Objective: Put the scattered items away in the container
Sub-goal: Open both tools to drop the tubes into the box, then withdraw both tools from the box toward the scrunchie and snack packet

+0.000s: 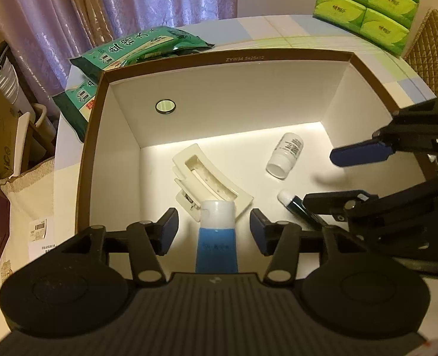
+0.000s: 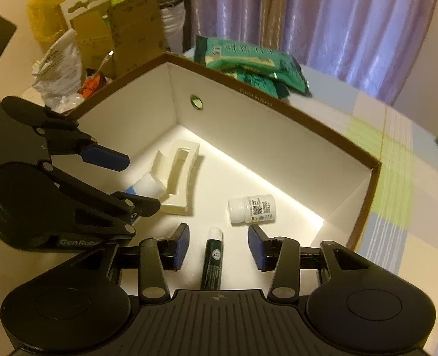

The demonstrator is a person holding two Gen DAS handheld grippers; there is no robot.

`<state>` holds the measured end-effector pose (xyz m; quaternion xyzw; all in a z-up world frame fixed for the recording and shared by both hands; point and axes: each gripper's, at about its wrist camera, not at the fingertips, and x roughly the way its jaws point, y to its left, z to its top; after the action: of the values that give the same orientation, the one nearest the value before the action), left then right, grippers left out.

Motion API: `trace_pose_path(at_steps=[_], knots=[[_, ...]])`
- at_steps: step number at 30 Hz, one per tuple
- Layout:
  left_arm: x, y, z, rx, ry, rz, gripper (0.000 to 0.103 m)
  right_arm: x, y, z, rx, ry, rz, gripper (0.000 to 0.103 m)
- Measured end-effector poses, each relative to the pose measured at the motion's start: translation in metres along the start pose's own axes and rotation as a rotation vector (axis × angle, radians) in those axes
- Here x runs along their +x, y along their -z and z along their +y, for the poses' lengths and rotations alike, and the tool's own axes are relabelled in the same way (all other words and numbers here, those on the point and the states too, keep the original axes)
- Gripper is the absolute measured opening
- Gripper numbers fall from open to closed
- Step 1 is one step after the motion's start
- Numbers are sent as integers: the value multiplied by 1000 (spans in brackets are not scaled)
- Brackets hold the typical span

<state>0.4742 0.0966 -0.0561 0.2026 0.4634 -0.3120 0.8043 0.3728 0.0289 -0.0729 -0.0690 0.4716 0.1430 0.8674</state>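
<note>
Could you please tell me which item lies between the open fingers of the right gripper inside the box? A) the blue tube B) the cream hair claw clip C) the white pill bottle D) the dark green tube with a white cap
D: in the right wrist view the dark green tube lies lengthwise between the spread fingers of the right gripper, while the white pill bottle lies beyond them on the box floor.

Lilac patterned curtains (image 1: 136,3) hang behind a surface (image 1: 278,26) covered in a pale checked cloth of blue, green and cream. Green tissue packs (image 1: 370,6) are stacked at its far corner. Cardboard boxes (image 2: 121,29) crowd one side under warm indoor light.
</note>
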Motion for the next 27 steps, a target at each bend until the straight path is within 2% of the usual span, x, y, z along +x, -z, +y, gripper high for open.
trace_pose_path(at_steps=[1,3,5,6,7,8,9,12,15,27], knots=[[-2,1,-1,3,2,0,51,-4,2,2,-16,-3,-11,48],[-9,5,-2,10,1,-2,52,-12,6,5,-43,29,-33,76],[-17,8,-4,18,14,-6,56,-21,12,7,-66,64,-67,87],[-22,10,-6,19,17,-13,62,-26,14,6,-67,55,-79,90],[-27,12,-8,21,-3,-25,80,-31,17,5,-62,47,-85,91],[-32,14,-10,23,-41,-36,89,-35,19,4,-57,41,-95,95],[-37,16,-11,30,-66,-50,96,-40,21,4,-53,31,-110,97],[-55,22,-10,20,-50,-73,96,-54,28,9,-53,26,-141,101],[-71,28,-10,5,-52,-91,98,-66,34,17,-59,20,-164,101],[-130,61,-26,-65,-111,-110,100,-113,61,42,-25,-9,-196,101]])
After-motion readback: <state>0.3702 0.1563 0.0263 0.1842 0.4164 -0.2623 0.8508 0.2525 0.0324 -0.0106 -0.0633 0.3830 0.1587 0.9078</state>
